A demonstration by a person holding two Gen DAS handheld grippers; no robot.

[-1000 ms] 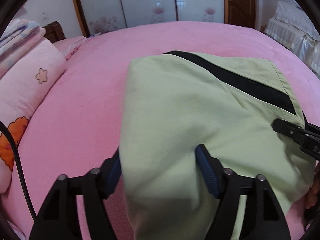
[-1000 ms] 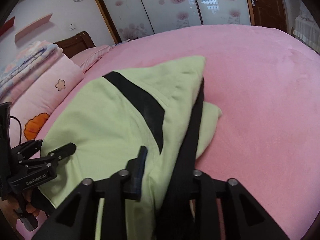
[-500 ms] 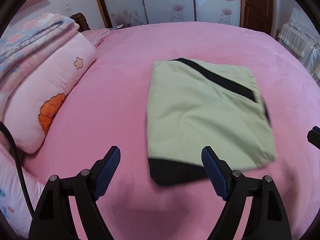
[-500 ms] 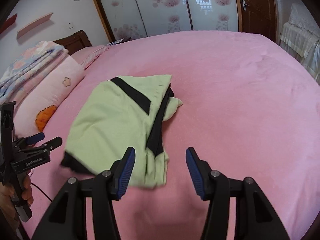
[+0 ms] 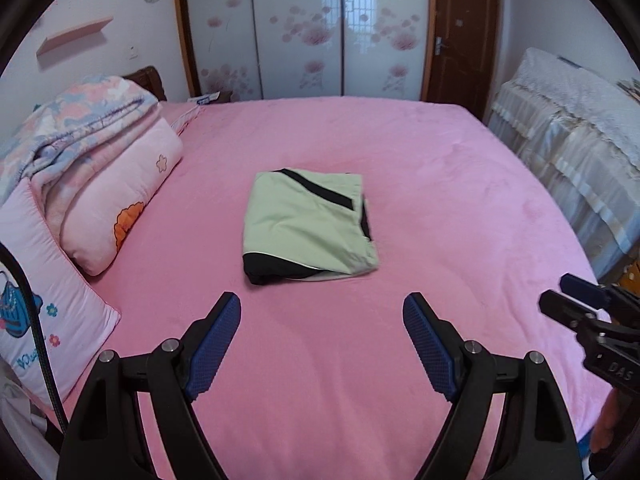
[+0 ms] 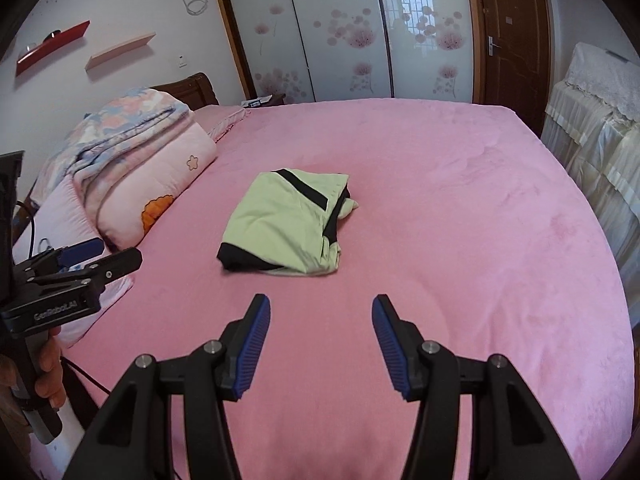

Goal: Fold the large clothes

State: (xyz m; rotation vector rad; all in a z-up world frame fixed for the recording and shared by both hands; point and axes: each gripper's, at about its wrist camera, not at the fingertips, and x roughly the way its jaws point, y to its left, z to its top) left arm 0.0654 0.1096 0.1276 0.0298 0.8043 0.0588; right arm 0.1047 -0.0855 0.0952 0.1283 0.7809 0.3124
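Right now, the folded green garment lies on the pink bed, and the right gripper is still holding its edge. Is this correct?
Not quite. The folded green garment does lie on the pink bed, but the right gripper is open and empty, apart from it, as the right wrist view shows.

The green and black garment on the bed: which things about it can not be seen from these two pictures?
- Folded garment, both views: what kind of garment it is; the folds hide its shape.
- Its underside and inner layers: covered by the top green layer; only a black edge shows at the near side.
- Far right corner, right wrist view: loose cloth sticks out, too small to identify.
- Any label or print: none is visible.
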